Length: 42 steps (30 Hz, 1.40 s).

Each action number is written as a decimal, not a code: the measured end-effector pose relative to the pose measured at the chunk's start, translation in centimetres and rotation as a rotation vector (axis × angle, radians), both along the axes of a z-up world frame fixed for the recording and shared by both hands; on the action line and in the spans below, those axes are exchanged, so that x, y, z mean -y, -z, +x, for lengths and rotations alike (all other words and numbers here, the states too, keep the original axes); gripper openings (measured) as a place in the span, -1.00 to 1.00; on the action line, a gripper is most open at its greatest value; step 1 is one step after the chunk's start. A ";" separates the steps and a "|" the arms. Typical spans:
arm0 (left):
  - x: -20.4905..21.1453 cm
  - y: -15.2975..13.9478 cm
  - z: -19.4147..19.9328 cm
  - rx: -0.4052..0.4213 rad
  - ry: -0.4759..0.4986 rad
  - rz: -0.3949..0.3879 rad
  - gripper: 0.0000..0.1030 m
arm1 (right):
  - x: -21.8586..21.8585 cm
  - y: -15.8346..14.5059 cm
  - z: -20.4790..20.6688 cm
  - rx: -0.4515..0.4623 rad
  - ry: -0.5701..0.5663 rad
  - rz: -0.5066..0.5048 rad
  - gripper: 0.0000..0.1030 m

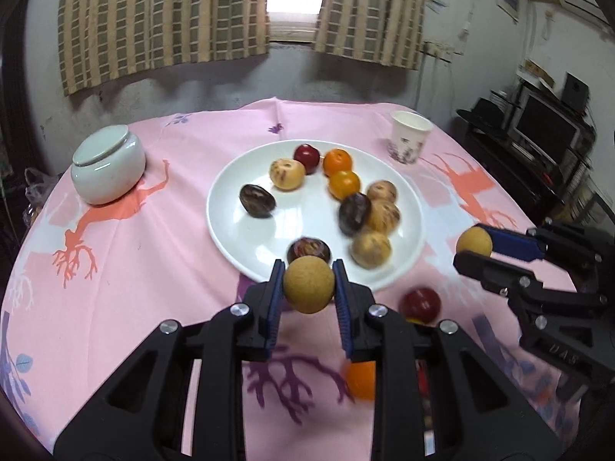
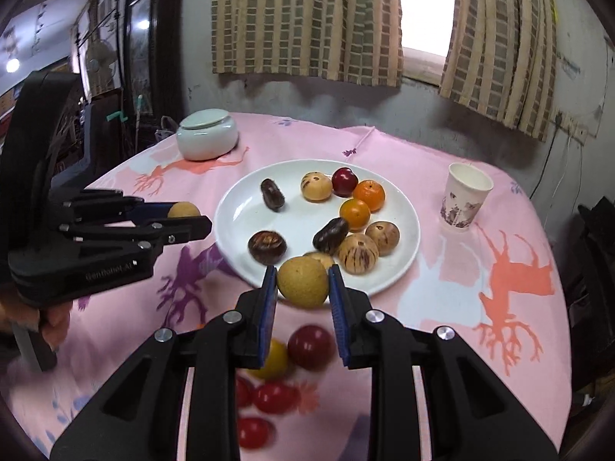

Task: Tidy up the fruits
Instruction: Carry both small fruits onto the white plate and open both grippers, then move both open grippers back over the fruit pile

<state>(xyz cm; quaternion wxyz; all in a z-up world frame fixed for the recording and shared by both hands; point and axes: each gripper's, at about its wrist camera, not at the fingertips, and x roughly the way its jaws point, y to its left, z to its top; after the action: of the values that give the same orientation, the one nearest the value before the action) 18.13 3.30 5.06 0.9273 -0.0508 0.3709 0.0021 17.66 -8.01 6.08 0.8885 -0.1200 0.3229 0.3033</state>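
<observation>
1. Left wrist view: my left gripper (image 1: 308,283) is pinching a tan fruit (image 1: 308,284) between its blue pads, holding it over the near rim of the plate (image 1: 246,230).
2. Right wrist view: my right gripper (image 2: 302,282) is pinching a second tan fruit (image 2: 302,281) the same way, also at the plate's near edge.
3. Each gripper is showing in the other's camera, off to the side of the plate, with its round fruit clamped at the fingertips (image 1: 473,244).
4. Sitting on the plate are two oranges (image 2: 369,195), a red plum (image 2: 344,181), three dark fruits (image 2: 267,246) and several striped beige ones (image 2: 358,254).
5. Lying on the pink cloth (image 2: 442,292) near me, off the plate, are a plum (image 2: 311,347), a yellow fruit (image 2: 275,359) and small red ones (image 2: 275,397); they are blurring in both views.
6. A lidded jar (image 1: 108,164) is standing far left of the plate and a paper cup (image 1: 409,136) far right, both well apart from it.
</observation>
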 end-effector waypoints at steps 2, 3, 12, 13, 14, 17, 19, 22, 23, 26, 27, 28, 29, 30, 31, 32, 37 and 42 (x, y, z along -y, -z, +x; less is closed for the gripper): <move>-0.5 0.7 1.3 -0.013 -0.026 -0.011 -0.51 | -1.1 0.7 1.7 -0.034 0.009 -0.005 -0.48; -0.8 1.1 2.0 -0.020 -0.040 -0.014 -0.51 | -1.6 1.0 2.3 -0.049 0.010 -0.009 -0.48; -3.0 3.8 4.6 -0.058 -0.113 -0.049 -0.46 | -5.6 4.2 4.7 -0.114 -0.009 -0.096 -0.48; -3.3 3.8 4.7 -0.052 -0.118 -0.056 -0.14 | -5.8 4.3 4.7 -0.116 -0.011 -0.099 -0.47; -3.6 3.6 4.5 -0.041 -0.130 -0.063 0.08 | -5.8 4.3 4.5 -0.109 -0.004 -0.096 -0.45; -3.9 2.6 3.6 0.017 -0.153 -0.066 0.32 | -5.4 4.2 4.2 -0.113 -0.006 -0.070 -0.44; -3.9 2.2 3.2 0.012 -0.141 -0.065 0.33 | -4.7 3.9 3.7 -0.109 0.003 -0.058 -0.44; -3.9 1.9 1.9 0.010 -0.158 -0.093 0.51 | -3.1 3.5 2.7 -0.118 0.013 -0.029 -0.15; -3.8 1.9 1.4 0.008 -0.157 -0.101 0.54 | -2.3 3.2 2.1 -0.113 0.028 -0.021 0.05; -3.1 1.9 -0.5 0.003 -0.149 -0.105 0.62 | 0.1 2.5 0.4 -0.097 0.048 0.019 0.23; -2.8 1.9 -1.1 -0.001 -0.141 -0.103 0.65 | 1.0 2.3 -0.2 -0.103 0.055 0.034 0.23; -2.4 2.0 -1.7 -0.005 -0.134 -0.098 0.67 | 1.8 2.1 -0.7 -0.110 0.066 0.047 0.23; -2.0 2.2 -2.4 -0.014 -0.124 -0.089 0.69 | 2.7 2.2 -1.3 -0.132 0.073 0.061 0.25; -1.6 2.4 -2.9 -0.022 -0.118 -0.085 0.73 | 3.3 2.4 -1.8 -0.167 0.069 0.063 0.32; -1.3 2.6 -3.5 -0.032 -0.112 -0.084 0.74 | 3.5 2.6 -2.3 -0.196 0.060 0.050 0.41; -1.0 2.8 -4.1 -0.041 -0.103 -0.087 0.74 | 3.7 3.0 -3.4 -0.212 0.040 0.016 0.43; 0.2 3.7 -6.7 -0.077 -0.082 -0.097 0.80 | 4.1 3.8 -8.7 -0.196 -0.123 -0.061 0.44; 0.2 4.7 -7.9 -0.071 -0.085 -0.113 0.81 | 4.2 5.4 -11.1 -0.203 -0.193 -0.072 0.44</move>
<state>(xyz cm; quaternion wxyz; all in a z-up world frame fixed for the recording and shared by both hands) 10.20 3.07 0.41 0.9083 -0.1187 0.4005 0.0225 6.55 -12.26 0.64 0.8131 -0.1511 0.4088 0.3859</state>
